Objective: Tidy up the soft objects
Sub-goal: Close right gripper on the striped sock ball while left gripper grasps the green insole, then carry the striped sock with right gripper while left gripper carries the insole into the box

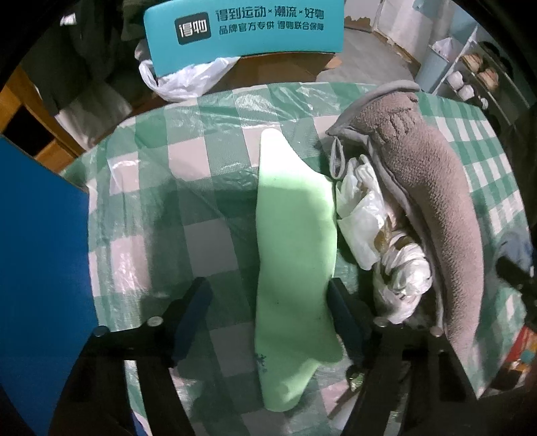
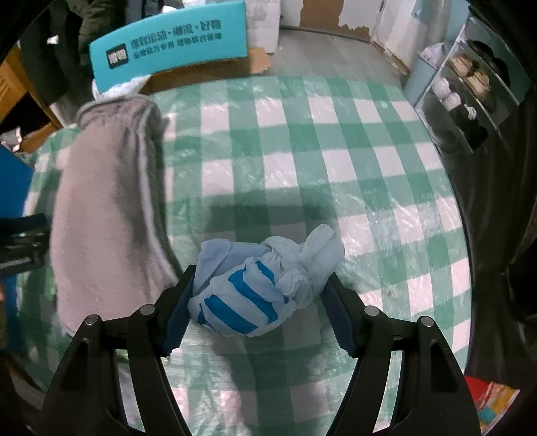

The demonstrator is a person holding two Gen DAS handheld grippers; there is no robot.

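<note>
A: Green foam piece (image 1: 295, 248), long axis? Quick.

B: Runs straight away from the left gripper (image 1: 268, 322), near end down by the camera, far end tapering to a tip toward the teal sign (image 1: 243, 28). Lies flat on the checked tablecloth (image 1: 188, 161).

A: Versus the jaws?

B: Between them, nearer the right finger, which is touching or just beside its edge. Left finger stands apart from it with cloth showing in the gap. Jaws spread wide, clamping nothing.

A: Right side?

B: Right gripper (image 2: 258, 305) has a blue-and-white striped bundle (image 2: 255, 295) between its pads. Left pad touches the bundle. Right pad is at its edge; contact there I cannot tell, so squeezing or just straddling is unclear. The bundle's knotted end points away and right.

A: Containers?

B: Grey fabric bag (image 1: 433, 187), fuzzy brown outside, lies on its side just right of the foam, long axis also running away from the camera. Its opening faces the foam and crumpled white plastic bags (image 1: 362, 214) spill out, touching the foam's edge. In the right wrist view the same bag (image 2: 107, 208) sits left of the bundle, near but apart.

A: Further out?

B: Blue panel (image 1: 37, 255) at far left, shelf with jars (image 1: 483, 73) at far right.
</note>
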